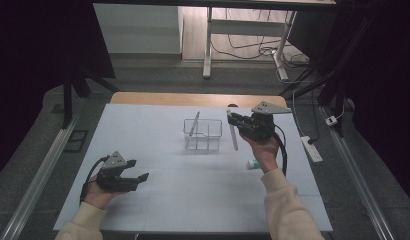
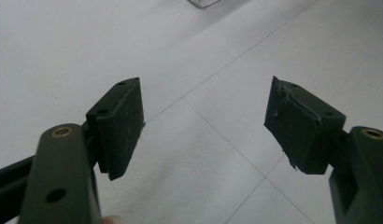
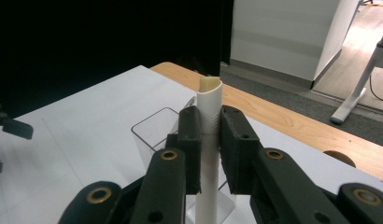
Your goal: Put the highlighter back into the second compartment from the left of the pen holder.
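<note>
— What is laid out, starting from the biggest thing?

— A white table (image 1: 193,200) is seen, and near its middle a clear plastic organizer (image 1: 203,134) with compartments. One flat, slender item (image 1: 194,123) is already leaning upright in its left compartment; what exactly it is cannot be made out at this distance.

— And the piece being handled?

— A white tube (image 3: 210,135) is clamped near its upper end between the closed jaws of the right gripper (image 1: 238,125), held close to vertical. It is raised just beside the organizer's right edge, its lower end apparently above or just outside the rim, so it is judged not yet placed.

— The other side?

— The left gripper (image 1: 135,179) is held low over the near left of the table, jaws spread wide, nothing between them.

— Anything left over?

— A small white and green object (image 1: 252,163) lies on the table near the right hand. The job is judged partly done: one item in, the tube to be lowered and released, possibly the small object after.
</note>
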`<state>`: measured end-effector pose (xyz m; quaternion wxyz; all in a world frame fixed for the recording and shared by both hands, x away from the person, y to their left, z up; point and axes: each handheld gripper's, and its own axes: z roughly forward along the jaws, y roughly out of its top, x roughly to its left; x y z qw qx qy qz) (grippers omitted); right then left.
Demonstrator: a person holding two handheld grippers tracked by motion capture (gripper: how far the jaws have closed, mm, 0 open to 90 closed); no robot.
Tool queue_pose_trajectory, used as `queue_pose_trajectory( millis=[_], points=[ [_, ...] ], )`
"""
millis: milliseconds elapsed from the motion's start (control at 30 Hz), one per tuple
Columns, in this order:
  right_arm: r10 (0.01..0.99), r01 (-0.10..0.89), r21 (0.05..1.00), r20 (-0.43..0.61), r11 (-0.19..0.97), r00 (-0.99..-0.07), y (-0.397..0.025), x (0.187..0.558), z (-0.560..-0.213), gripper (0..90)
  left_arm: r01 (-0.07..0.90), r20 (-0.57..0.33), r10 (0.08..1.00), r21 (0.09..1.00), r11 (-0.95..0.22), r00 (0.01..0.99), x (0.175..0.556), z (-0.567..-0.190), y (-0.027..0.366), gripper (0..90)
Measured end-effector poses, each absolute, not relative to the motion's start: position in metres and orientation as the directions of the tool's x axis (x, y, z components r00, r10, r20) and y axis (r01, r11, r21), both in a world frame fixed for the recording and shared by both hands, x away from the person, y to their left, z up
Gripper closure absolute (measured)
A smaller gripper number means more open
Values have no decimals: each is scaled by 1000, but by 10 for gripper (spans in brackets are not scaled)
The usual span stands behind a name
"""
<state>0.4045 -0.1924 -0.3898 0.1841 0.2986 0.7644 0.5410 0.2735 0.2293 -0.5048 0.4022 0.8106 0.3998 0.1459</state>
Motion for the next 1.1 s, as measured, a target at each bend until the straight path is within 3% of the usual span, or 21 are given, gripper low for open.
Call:
queue_pose_trajectory(
  millis=[1100],
  points=[
    [645, 224, 949, 30, 222, -764, -161, 425, -376, 782, 532, -90, 766, 771, -351, 636, 274, -505, 231, 284]
  ],
)
